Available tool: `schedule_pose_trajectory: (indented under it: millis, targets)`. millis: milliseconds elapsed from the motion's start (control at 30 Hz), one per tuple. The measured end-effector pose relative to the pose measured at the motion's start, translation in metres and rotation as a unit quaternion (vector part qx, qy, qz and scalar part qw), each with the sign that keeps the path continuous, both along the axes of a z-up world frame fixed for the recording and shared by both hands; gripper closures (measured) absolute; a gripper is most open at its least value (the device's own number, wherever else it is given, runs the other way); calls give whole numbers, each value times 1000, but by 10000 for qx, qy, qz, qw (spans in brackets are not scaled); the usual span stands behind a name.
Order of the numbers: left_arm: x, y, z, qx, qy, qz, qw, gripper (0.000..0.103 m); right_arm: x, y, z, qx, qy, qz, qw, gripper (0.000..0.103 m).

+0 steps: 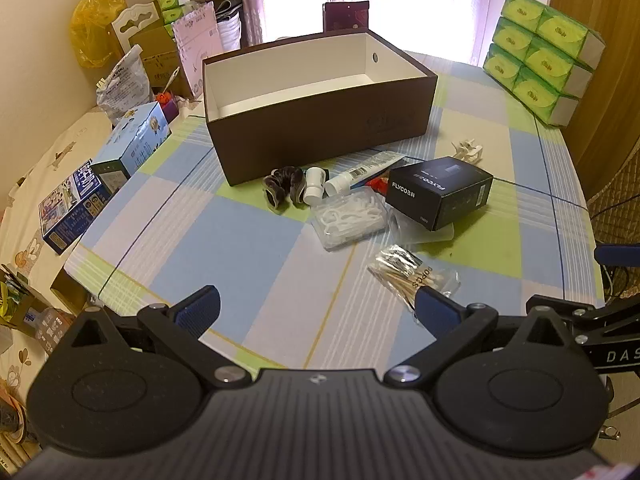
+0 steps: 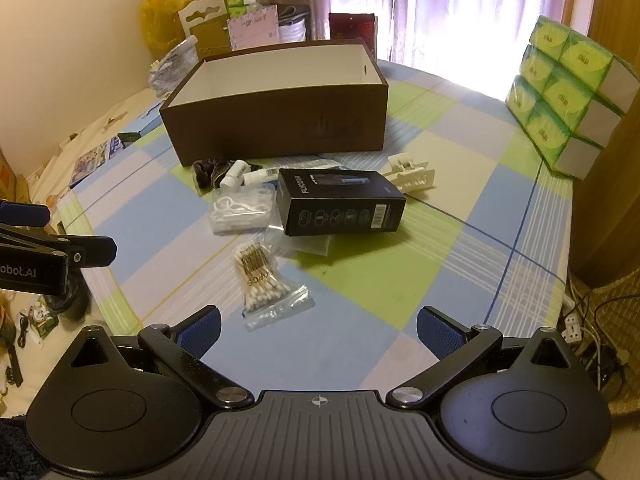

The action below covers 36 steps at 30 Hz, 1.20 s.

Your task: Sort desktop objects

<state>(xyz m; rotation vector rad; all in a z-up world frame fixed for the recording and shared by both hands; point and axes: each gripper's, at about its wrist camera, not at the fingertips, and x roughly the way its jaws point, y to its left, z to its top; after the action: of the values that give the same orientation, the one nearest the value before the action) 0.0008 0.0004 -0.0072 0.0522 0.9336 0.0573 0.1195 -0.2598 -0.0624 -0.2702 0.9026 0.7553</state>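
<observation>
An open brown box (image 1: 320, 128) with a white inside stands at the table's middle back; it also shows in the right wrist view (image 2: 280, 120). In front of it lie a dark scrunchie (image 1: 282, 188), a white tube (image 1: 360, 172), a clear case of floss picks (image 1: 348, 216), a black FLYCO box (image 1: 438, 192), a white hair clip (image 1: 468, 150) and a bag of cotton swabs (image 1: 412, 274). My left gripper (image 1: 316, 308) is open and empty above the near table. My right gripper (image 2: 318, 330) is open and empty, just near of the swab bag (image 2: 266, 284).
Stacked green tissue packs (image 1: 540, 60) stand at the back right. Blue cartons (image 1: 132, 144) and bags crowd the left edge. The checked tablecloth (image 1: 240, 240) covers the table. Cables and a power strip (image 2: 576, 328) lie beyond the right edge.
</observation>
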Motion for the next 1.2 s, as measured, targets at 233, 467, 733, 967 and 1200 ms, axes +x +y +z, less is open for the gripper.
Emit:
schedule_pose_trajectory:
  millis: [233,467,733,967,1200]
  targets:
    - [-1,0,-1,9,-7,16,10000,1,0,0,1,-7,5,-2,10000,2]
    - [-4,-1,-2,19,-13,25,10000,1,-2,0,1,-16,-5,36,10000,2]
    - [-6,-1,-4,23,-2,34,10000,1,-3,3,2,-52,16,74,10000,2]
    - [-9,0,-3,23,29,26,10000,1,-4,3,1,-58,15,72,10000,2]
    - [-6,1,-1,5,78,20,10000,1,-4,4,2,-65,14,83,9999,2]
